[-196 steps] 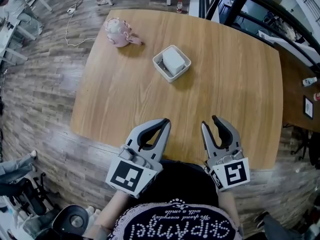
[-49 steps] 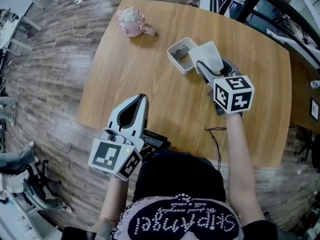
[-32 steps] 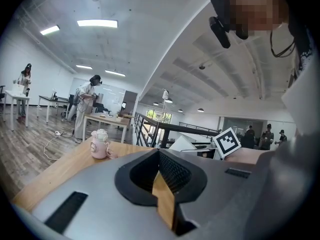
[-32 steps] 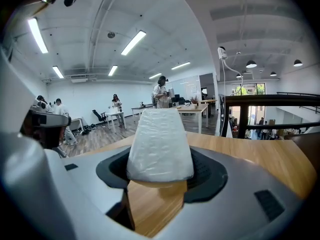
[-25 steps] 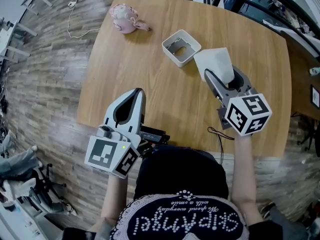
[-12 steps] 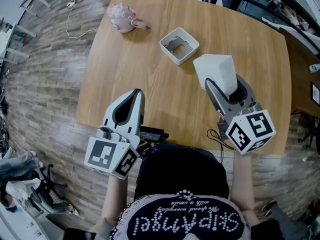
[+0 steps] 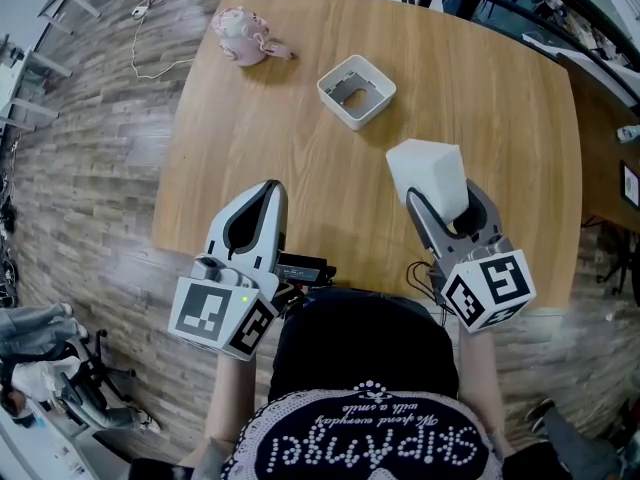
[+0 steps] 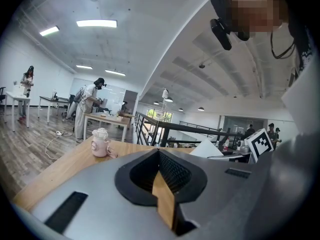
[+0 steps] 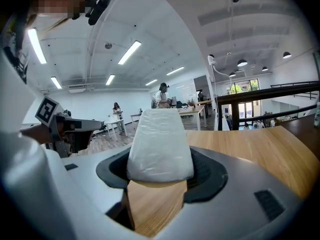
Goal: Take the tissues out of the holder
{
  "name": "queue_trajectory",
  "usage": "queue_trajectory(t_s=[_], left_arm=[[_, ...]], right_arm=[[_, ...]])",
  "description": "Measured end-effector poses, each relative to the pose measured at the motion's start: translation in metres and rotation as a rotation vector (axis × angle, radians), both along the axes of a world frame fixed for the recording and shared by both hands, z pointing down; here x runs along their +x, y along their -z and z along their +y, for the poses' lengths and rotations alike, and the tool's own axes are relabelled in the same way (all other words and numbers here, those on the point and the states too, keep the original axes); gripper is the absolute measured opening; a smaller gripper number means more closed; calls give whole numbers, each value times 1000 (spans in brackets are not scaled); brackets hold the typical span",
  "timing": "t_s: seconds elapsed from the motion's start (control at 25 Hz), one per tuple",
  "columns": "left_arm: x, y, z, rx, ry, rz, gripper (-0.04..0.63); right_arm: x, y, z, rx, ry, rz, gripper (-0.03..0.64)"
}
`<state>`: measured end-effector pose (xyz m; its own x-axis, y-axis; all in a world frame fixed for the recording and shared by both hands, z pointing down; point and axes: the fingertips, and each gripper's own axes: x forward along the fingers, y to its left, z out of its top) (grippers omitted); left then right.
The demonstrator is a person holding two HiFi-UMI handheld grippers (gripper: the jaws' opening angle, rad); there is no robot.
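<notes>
The tissues (image 7: 430, 166) are clamped between the 2 jaws of the right gripper (image 7: 438, 194), which are spread wide on the white pack. The pack is held above the table (image 7: 250, 138), near its front edge and well apart from the emptied holder (image 7: 337, 108). The left gripper (image 7: 272, 186) is held at the table's near edge, its jaws closed tip to tip, with nothing gripped.

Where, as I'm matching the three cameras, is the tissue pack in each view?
Head view: tissue pack right of centre, in the right gripper's jaws.
Left gripper view: tissue pack is a small white wedge just right of centre.
Right gripper view: tissue pack dead centre, clamped between the jaws.
Shared landmark: the wooden table, in all three.
</notes>
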<state>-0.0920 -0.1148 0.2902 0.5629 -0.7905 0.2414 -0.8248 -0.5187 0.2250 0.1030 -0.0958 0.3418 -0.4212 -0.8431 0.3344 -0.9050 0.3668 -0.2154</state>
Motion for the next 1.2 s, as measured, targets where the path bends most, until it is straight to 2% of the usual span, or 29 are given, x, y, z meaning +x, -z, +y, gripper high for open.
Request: queue_trajectory(t_s=[1.2], left_arm=[[15,0,20,-5,-54,10,5]], right_arm=[[-5,-11,40,6,6,36,278]])
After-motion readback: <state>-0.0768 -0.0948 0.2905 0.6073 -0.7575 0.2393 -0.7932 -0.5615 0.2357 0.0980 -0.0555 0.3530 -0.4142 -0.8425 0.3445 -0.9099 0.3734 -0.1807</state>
